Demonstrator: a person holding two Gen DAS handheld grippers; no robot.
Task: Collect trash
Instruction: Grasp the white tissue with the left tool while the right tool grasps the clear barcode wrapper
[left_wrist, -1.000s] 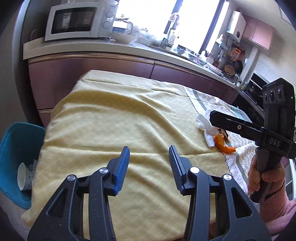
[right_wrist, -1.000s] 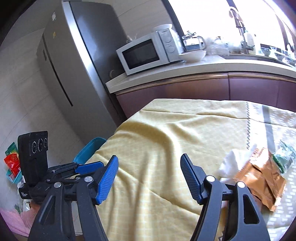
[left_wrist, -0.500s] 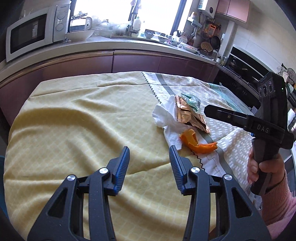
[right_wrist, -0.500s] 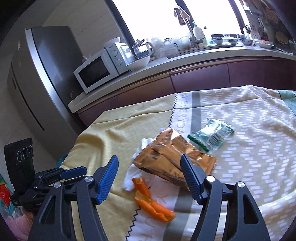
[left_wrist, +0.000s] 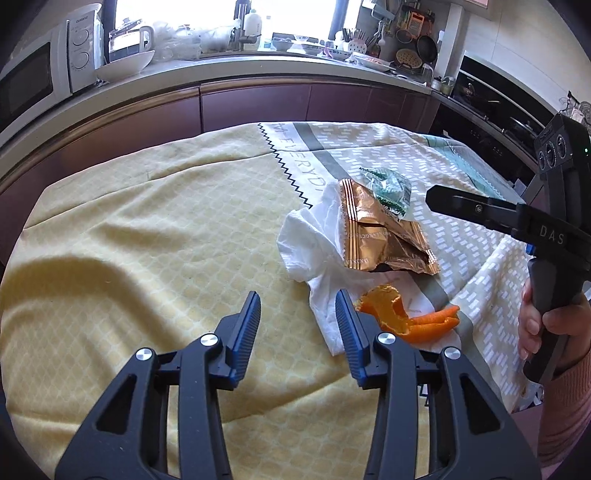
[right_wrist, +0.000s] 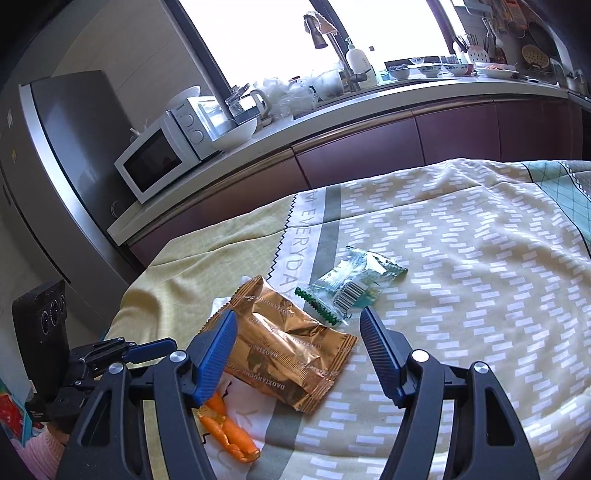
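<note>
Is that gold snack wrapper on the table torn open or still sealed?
Torn open: the gold wrapper lies flat on the white tissue, one end gaping with a dark gap.

Trash pile on a cloth-covered table, seen over the left gripper

The left gripper (left_wrist: 297, 308) hangs above the yellow tablecloth (left_wrist: 155, 236), its blue-padded jaws closing with nothing between them — only bare cloth shows in the gap. Just right of its right finger lies an orange peel (left_wrist: 406, 317), resting on a crumpled white tissue (left_wrist: 314, 240). Farther off, a gold foil wrapper (left_wrist: 380, 236) lies across the tissue, and a green wrapper (left_wrist: 388, 188) touches the gold one's far edge. At the right the right gripper (left_wrist: 434, 201) reaches in from the side above the patterned cloth, held by a hand (left_wrist: 543, 325) in a pink sleeve — its jaws' gap cannot be judged here. A microwave (left_wrist: 40, 77) and a white bowl (left_wrist: 125, 64) stand on the far counter.
</note>
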